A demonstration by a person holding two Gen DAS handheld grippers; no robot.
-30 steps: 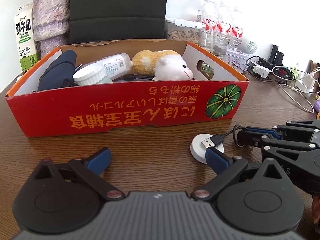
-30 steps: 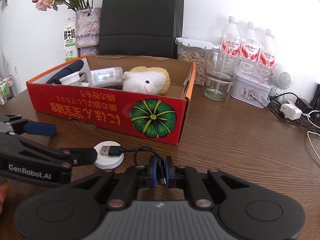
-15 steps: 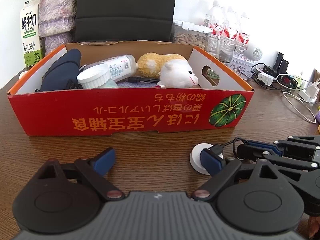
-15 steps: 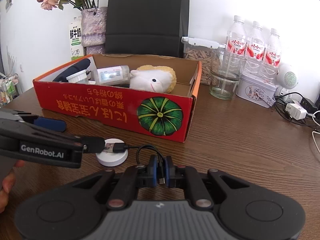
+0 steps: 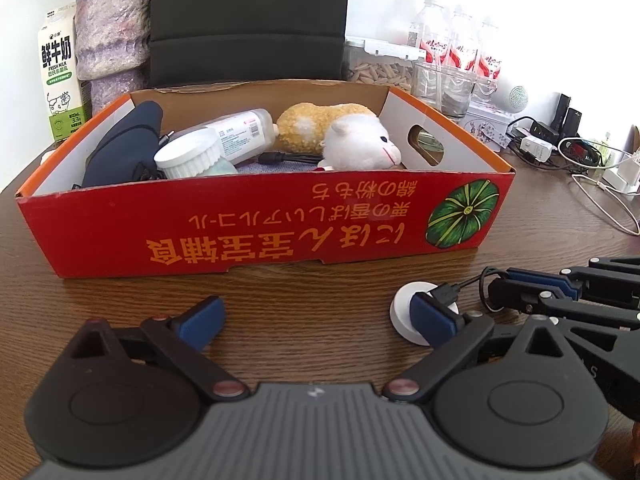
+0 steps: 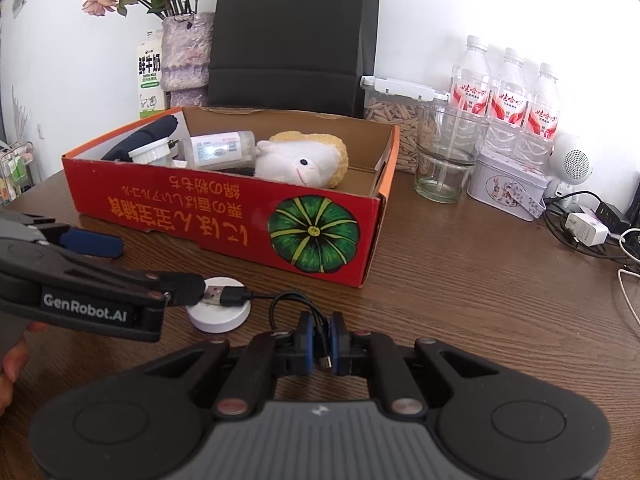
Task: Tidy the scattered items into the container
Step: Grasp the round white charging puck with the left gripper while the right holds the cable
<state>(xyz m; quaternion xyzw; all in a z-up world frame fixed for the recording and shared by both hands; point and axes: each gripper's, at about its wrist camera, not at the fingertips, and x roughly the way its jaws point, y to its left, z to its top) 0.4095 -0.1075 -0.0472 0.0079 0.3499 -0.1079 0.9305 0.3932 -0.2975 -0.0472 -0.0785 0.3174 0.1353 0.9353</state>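
The right gripper point(image 6: 320, 340), low in the frame's centre, pinches the black cable point(image 6: 288, 300), presumably to lift it boxward. The left gripper point(image 5: 316, 320) is opening, nothing between its jaws, one finger beside the white puck point(image 5: 408, 312).

Brown wood table point(image 6: 460, 280), bearing red box point(image 6: 224, 220), white puck point(image 6: 218, 314), glass point(image 6: 444, 160), tin point(image 6: 506, 188), bottles point(image 6: 504, 96).

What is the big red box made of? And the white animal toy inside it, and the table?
The red box looks like cardboard: brown raw inside walls, folded corners, a glossy printed outside. The white animal toy seems to be soft plush fabric, fuzzy all over. The table shows brown wood grain with a slight sheen; whether solid wood or a printed laminate cannot be told.
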